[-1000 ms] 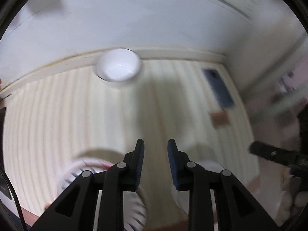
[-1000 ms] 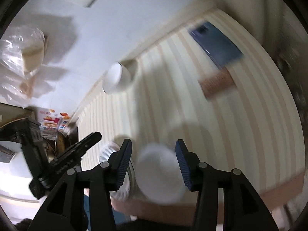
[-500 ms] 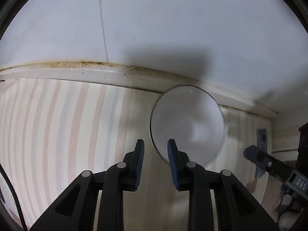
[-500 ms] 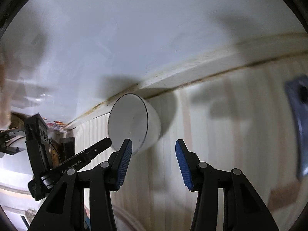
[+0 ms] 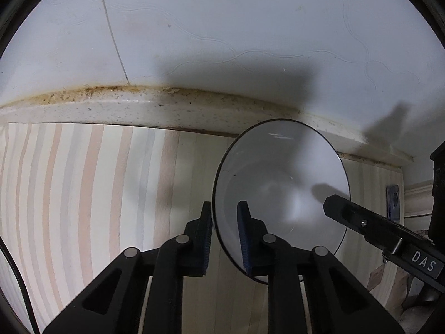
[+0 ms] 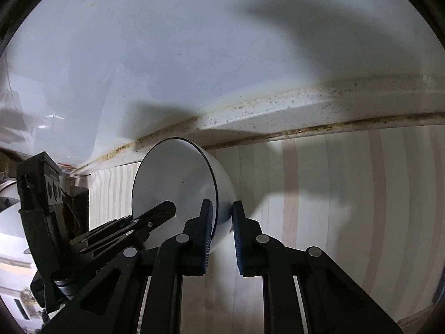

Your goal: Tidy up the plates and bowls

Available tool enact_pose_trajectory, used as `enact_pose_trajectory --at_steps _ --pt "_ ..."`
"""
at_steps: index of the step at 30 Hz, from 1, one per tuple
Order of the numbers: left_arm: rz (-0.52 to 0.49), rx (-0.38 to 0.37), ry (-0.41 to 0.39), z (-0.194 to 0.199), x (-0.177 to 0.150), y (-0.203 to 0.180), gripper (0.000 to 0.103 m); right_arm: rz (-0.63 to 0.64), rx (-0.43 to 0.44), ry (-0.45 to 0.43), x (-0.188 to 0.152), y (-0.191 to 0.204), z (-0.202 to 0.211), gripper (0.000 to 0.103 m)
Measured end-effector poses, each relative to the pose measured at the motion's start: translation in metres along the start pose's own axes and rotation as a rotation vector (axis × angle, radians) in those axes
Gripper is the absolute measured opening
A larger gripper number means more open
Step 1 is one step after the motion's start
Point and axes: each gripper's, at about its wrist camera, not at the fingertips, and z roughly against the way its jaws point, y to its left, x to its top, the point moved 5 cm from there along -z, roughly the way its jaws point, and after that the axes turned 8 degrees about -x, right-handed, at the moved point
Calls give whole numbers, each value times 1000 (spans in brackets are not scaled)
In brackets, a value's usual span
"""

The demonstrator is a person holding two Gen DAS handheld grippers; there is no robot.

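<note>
Pointing steeply downward, left gripper (image 5: 224,232) clamping one side of the white bowl's (image 5: 281,183) rim; right gripper (image 6: 222,232), jaws just closing, pinching the opposite rim.

striped cloth (image 5: 83,194) meets a stained ledge (image 5: 167,108) under white wall (image 5: 222,27).
</note>
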Motion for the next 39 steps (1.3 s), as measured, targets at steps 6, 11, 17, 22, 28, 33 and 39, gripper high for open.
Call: enact_pose_trajectory --at_steps 6,11,17,22,28,33,39 --pt "-46 7 -37 22 -6 -10 16 3 -5 -26 -13 5 16 16" --pt "-81 -12 -54 45 -15 -26 16 -4 -11 -63 -27 6 42 16" --pt "-143 -39 -62 78 -40 -47 16 -33 -22 -115 -56 3 89 16" --pt "-185 -62 -60 103 -74 -65 16 -57 -38 -152 -93 -3 125 16" --pt "-240 -92 -40 120 -122 -92 16 -97 -57 -180 -148 -7 155 16" --pt "-280 -123 -16 125 -160 -115 16 -128 -82 -191 -195 -25 184 16" --pt "-322 -142 14 127 -198 -133 16 -178 -93 -196 -250 -43 202 16"
